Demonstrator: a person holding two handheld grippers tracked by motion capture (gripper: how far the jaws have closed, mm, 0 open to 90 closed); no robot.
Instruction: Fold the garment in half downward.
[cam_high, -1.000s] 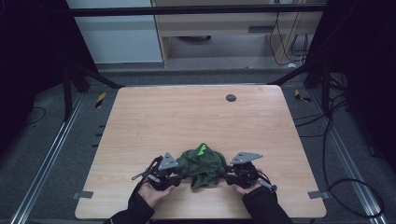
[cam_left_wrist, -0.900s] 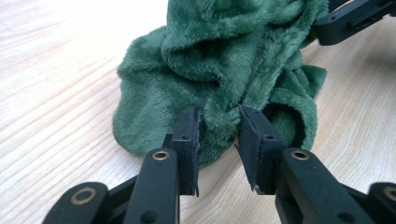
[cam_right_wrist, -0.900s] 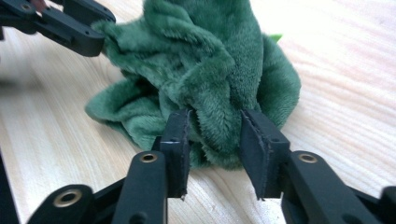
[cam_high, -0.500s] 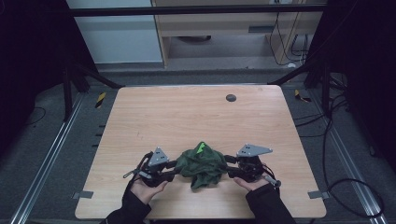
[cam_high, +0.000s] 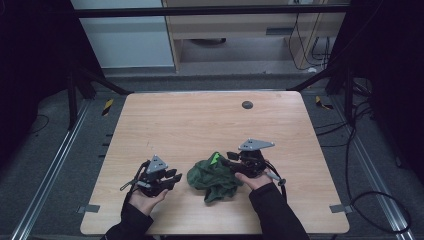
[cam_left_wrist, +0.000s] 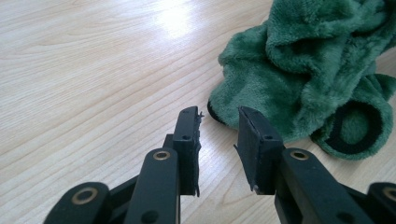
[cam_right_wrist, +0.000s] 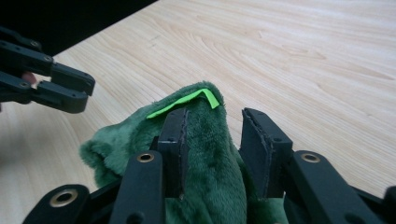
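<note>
Crumpled green fleece cloth (cam_high: 214, 178) lying at the surface's (cam_high: 200, 125) six o'clock edge, right claw (cam_right_wrist: 212, 135) straddling a raised fold with its jaws apart, left claw (cam_left_wrist: 218, 135) sitting open and empty at the cloth's nine o'clock, just beside it.

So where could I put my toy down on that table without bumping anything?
The far half of the table is bare, apart from a small dark hole near the back edge. The near edge is crowded: the green cloth sits between the left gripper and right gripper.
</note>
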